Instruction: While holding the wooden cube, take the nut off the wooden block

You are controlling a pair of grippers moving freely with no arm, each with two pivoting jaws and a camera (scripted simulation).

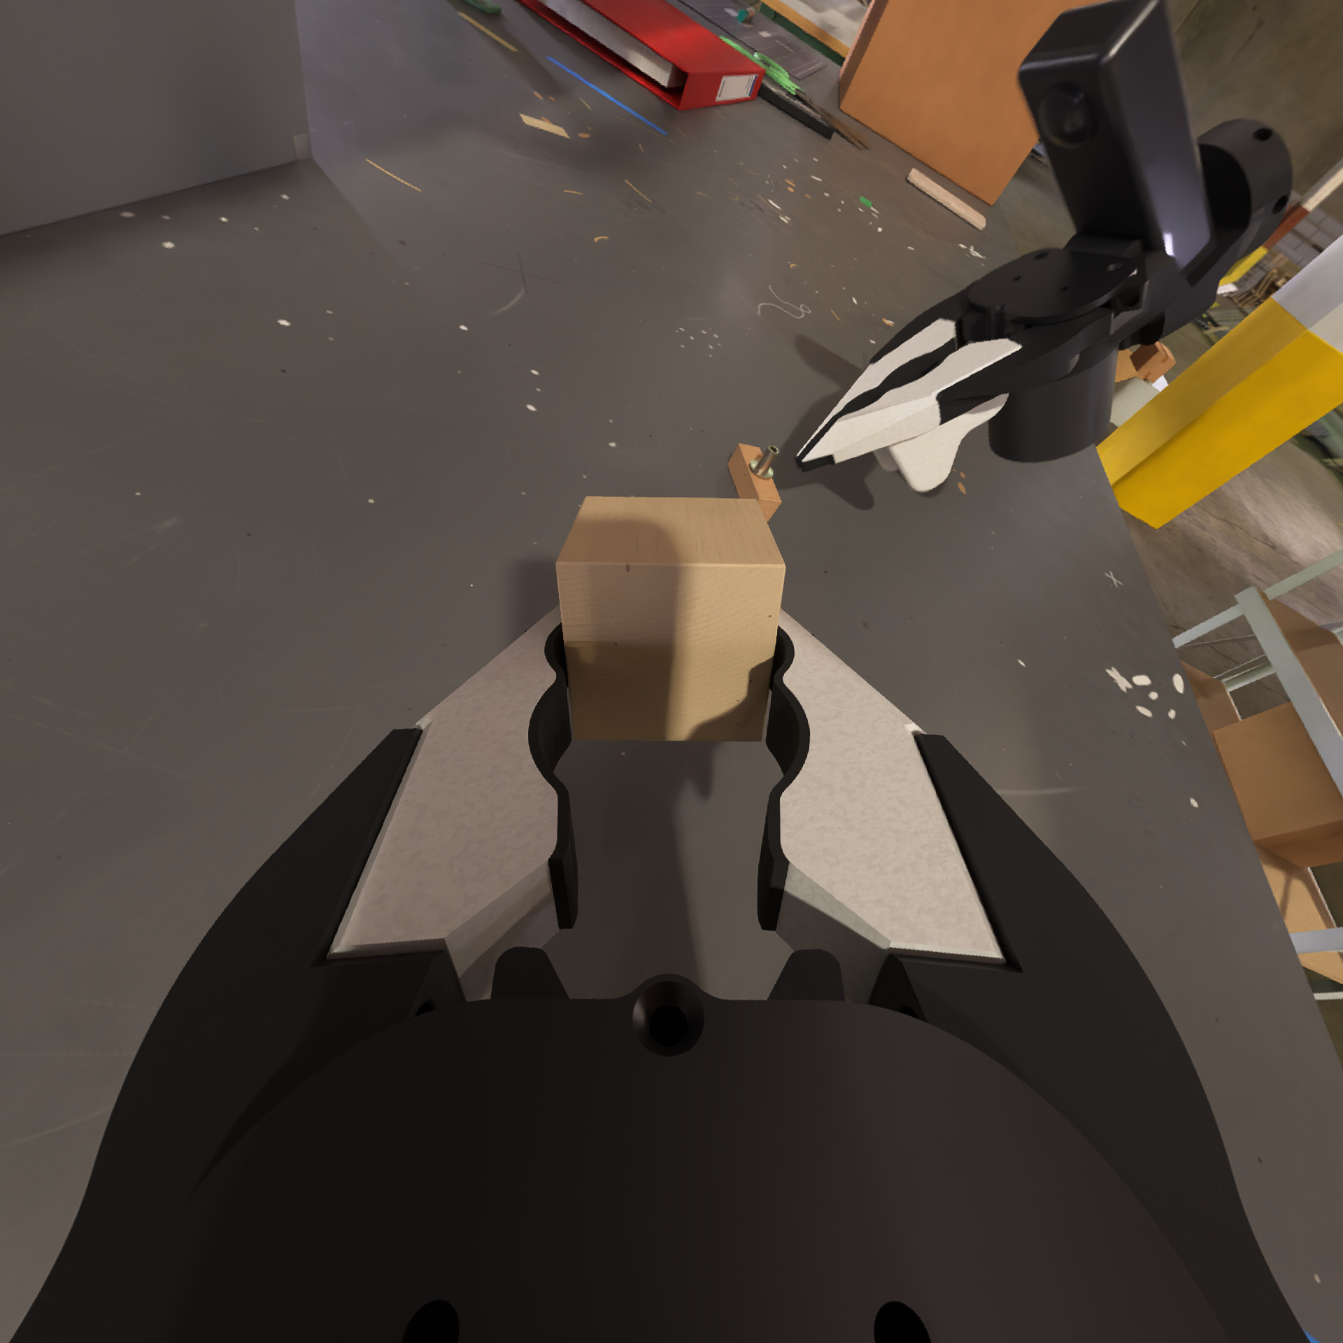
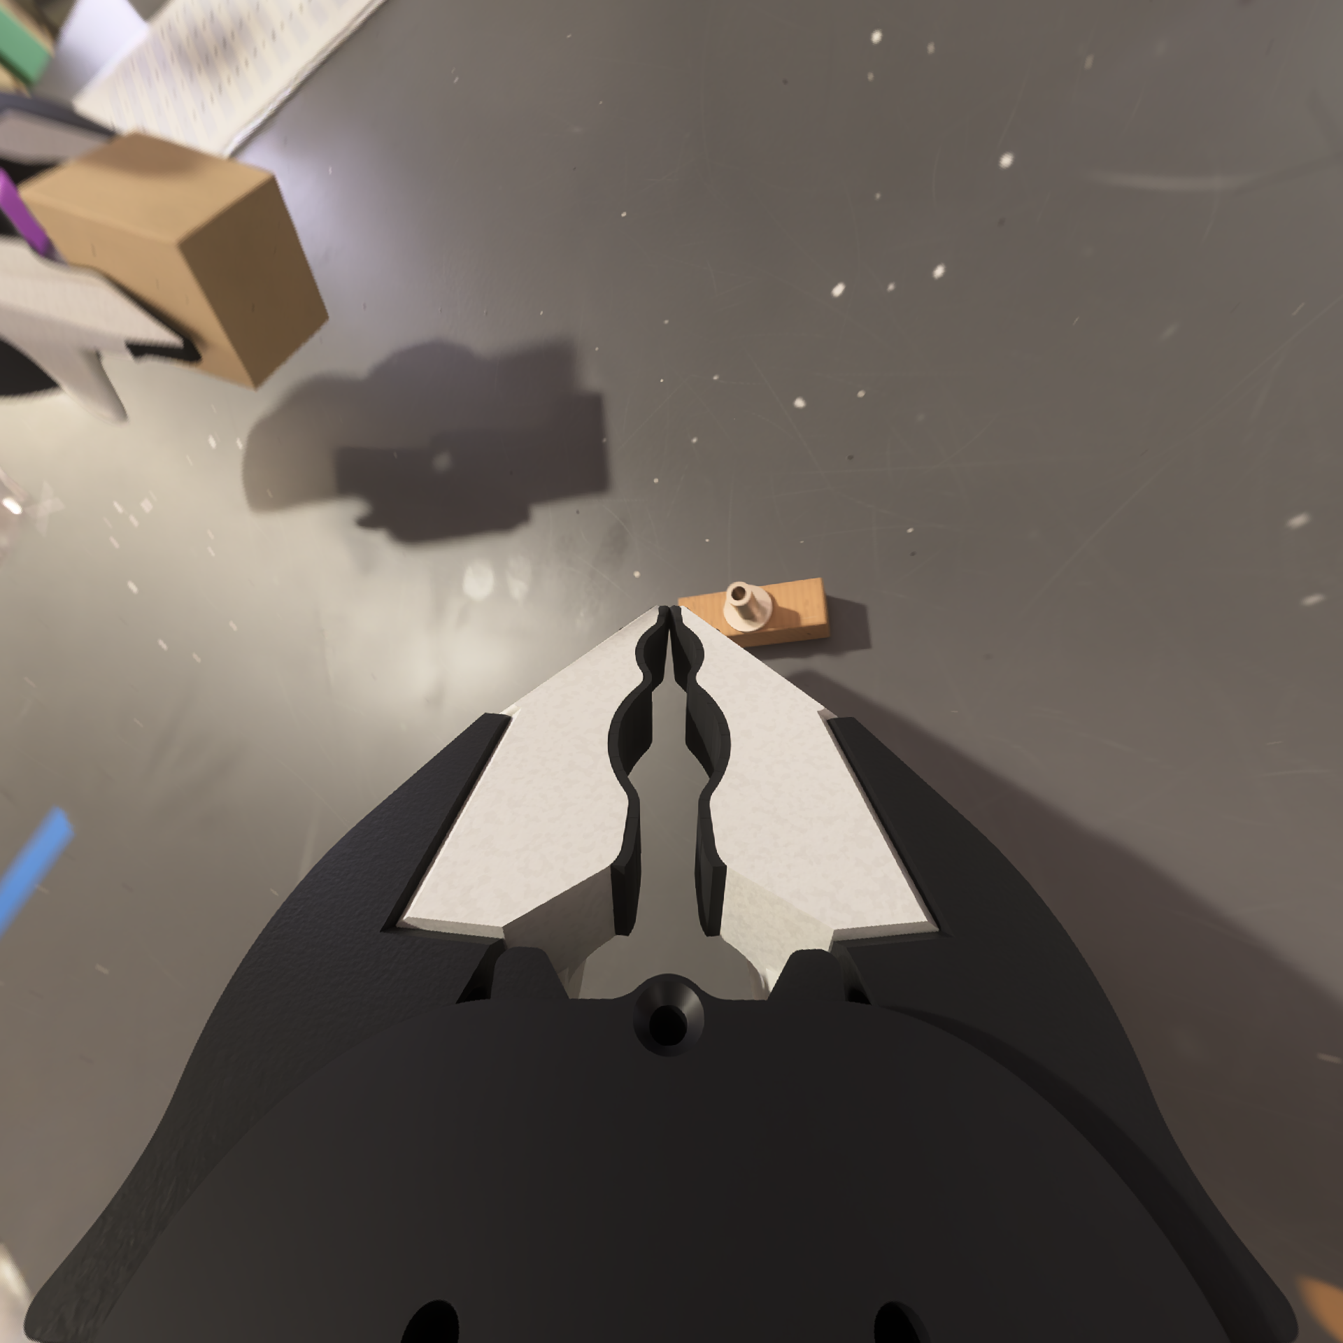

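Observation:
My left gripper (image 1: 668,654) is shut on a pale wooden cube (image 1: 668,618) and holds it above the grey table; the cube (image 2: 196,254) also shows at the upper left of the right wrist view. A small flat wooden block (image 2: 792,614) lies on the table with a metal nut (image 2: 747,607) standing on it; in the left wrist view the block (image 1: 756,483) and nut (image 1: 764,461) sit just beyond the cube. My right gripper (image 2: 668,614) is shut and empty, its tips just left of the block and near the nut. It also shows in the left wrist view (image 1: 807,458).
A red binder (image 1: 654,51) and a brown board (image 1: 945,87) stand at the far end of the grey table (image 1: 291,436). A yellow post (image 1: 1235,407) and cardboard boxes (image 1: 1279,785) lie past the right edge. Wood chips are scattered around.

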